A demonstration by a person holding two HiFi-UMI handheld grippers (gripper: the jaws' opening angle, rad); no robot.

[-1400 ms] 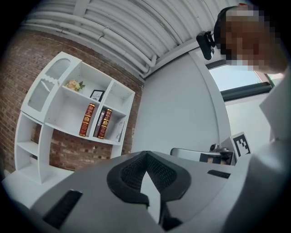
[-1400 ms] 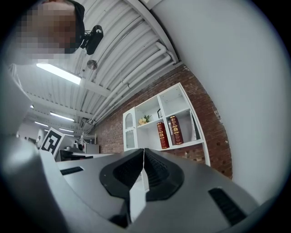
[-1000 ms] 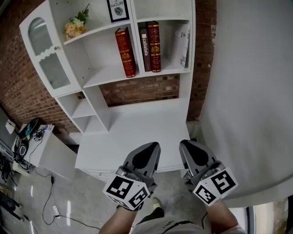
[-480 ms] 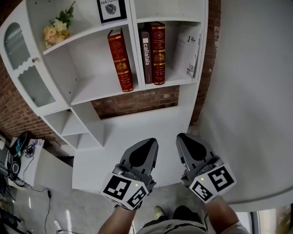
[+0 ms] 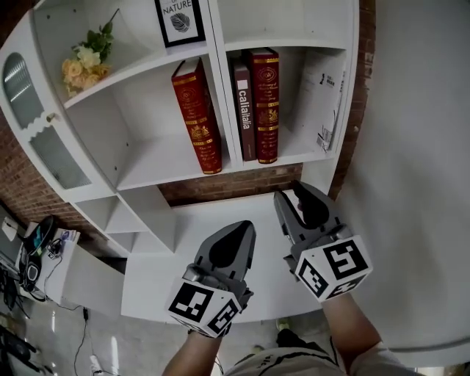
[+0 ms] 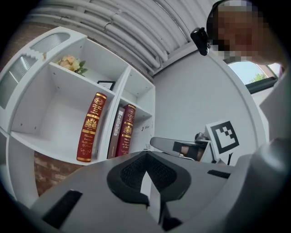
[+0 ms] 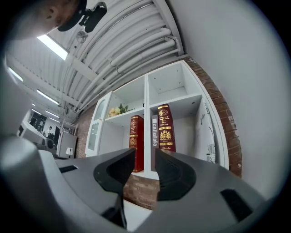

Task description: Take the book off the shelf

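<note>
L claw (image 5: 241, 228) clenched, jaws together, nothing in it; it hovers over the front part of the white counter (image 5: 220, 209). R claw (image 5: 291, 192) is opening, with a narrow gap and nothing btwn the jaws. It's up near the counter's back edge, tip just under the shelf (image 5: 147, 158) bottom board, apart from every book. All books are on the shelf, upright. The red book (image 5: 197, 117) is just left of the divider. The grey book (image 5: 244, 114) & the 2nd red book (image 5: 265, 103) touch, side by side, just right of it. A white booklet (image 5: 323, 95) leans at that compartment's right wall. Flowers (image 5: 81, 64) & a framed print (image 5: 180, 20) are one level up.
</note>
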